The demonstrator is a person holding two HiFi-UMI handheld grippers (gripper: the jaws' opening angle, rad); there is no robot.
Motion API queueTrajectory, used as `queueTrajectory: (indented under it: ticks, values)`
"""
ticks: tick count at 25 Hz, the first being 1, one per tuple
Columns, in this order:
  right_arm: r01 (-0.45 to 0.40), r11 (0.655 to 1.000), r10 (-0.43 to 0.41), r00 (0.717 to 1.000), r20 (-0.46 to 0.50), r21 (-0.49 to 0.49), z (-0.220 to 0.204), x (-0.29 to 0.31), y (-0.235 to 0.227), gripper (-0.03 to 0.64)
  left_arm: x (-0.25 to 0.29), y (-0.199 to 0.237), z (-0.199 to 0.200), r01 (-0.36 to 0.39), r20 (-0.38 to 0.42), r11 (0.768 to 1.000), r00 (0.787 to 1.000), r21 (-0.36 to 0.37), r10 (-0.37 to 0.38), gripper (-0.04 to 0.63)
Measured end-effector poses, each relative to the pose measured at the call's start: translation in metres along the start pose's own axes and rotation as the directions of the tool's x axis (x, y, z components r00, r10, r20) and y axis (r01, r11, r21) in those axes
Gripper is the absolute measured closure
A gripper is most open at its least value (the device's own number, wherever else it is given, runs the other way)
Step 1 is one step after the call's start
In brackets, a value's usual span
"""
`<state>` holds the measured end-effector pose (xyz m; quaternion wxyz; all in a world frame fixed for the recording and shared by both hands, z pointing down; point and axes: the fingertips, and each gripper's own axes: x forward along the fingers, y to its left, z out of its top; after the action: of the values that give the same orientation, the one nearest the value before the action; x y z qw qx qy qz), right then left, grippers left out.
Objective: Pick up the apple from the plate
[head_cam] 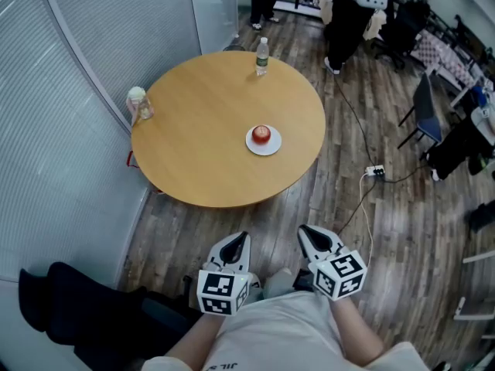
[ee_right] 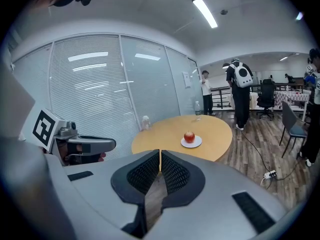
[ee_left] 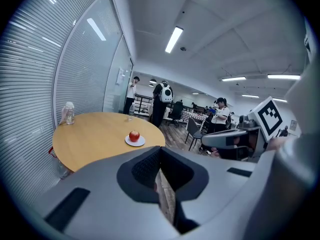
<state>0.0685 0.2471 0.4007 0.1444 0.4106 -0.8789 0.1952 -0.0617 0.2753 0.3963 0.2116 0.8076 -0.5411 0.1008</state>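
You're at the approach: left gripper (head_cam: 237, 243) and right gripper (head_cam: 312, 235) closed, empty; reach the far round red apple (head_cam: 261, 134), opening one.

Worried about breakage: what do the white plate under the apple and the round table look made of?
The small round white plate looks like glazed ceramic, possibly plastic: smooth, uniformly white. The round tan table looks like wood or wood-look laminate, matte: even tan top, no sharp glare.
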Motion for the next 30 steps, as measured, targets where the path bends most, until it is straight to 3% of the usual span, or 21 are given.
queueTrajectory:
  ticks: [14, 23, 30]
  values:
    - [-0.028, 0.999, 0.029, 1.000, -0.011, 0.016, 0.017, 0.066, -0.030, 0.583, 0.051, 0.038, 0.016, -0.017, -0.026, 1.000, 0.999, 0.008, 0.018, 0.592]
    - [-0.075, 0.997, 0.075, 0.997, -0.021, 0.008, 0.067, 0.141, -0.098, 0.583, 0.142, 0.061, 0.068, -0.012, 0.000, 1.000, 1.000, 0.011, 0.012, 0.592]
    - [-0.118, 0.993, 0.118, 0.992, -0.034, 0.001, 0.111, 0.195, -0.160, 0.583, 0.225, 0.082, 0.107, -0.059, -0.009, 0.998, 0.998, -0.020, 0.059, 0.592]
